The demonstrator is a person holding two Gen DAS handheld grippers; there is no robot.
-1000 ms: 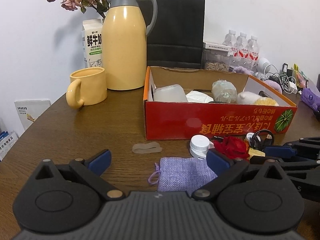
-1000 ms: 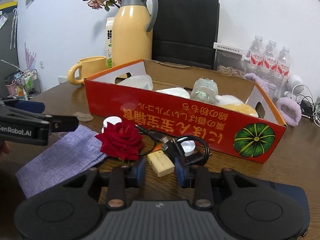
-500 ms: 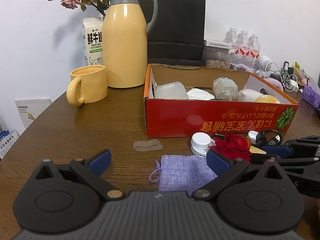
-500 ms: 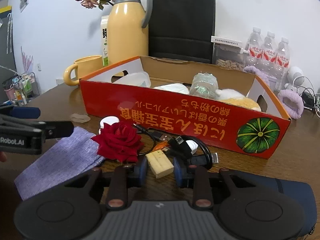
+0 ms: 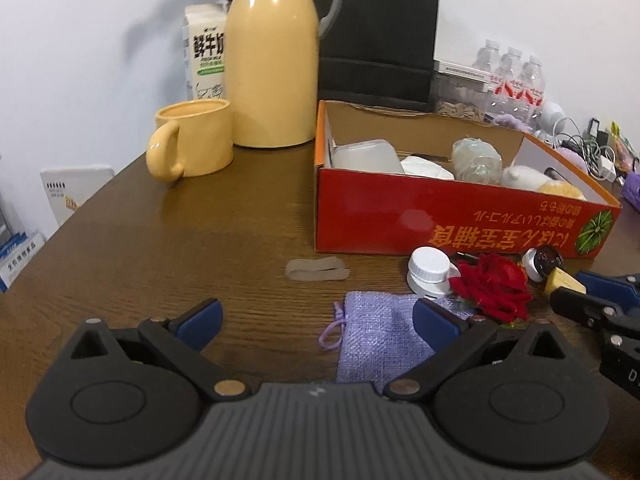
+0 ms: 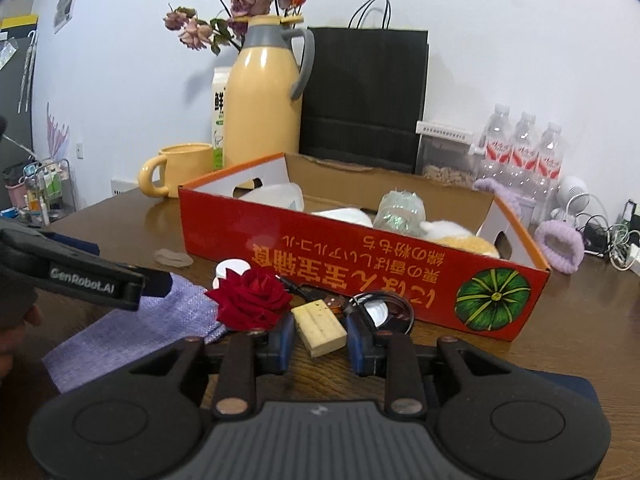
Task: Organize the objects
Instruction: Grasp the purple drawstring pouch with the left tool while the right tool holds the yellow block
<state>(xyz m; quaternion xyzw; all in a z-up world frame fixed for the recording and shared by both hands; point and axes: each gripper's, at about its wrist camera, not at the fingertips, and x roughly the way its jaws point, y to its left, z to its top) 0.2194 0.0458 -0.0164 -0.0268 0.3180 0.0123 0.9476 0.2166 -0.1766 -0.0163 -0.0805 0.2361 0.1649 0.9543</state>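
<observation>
The right gripper (image 6: pixel 319 336) has its jaws clamped on the pale block (image 6: pixel 319 327), just in front of the red box (image 6: pixel 360 264) mid-bench. The left gripper (image 5: pixel 318 318) waits, jaws apart, over the purple pouch (image 5: pixel 376 332). Next, I'd say: lift the block over the box wall.

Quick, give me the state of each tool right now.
Left tool: open, holding nothing, above the purple pouch.
Right tool: shut on the beige block.

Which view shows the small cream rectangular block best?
The right wrist view: the cream rectangular block sits central, clamped by the right gripper. The left wrist view shows only one end near the right edge.
</observation>
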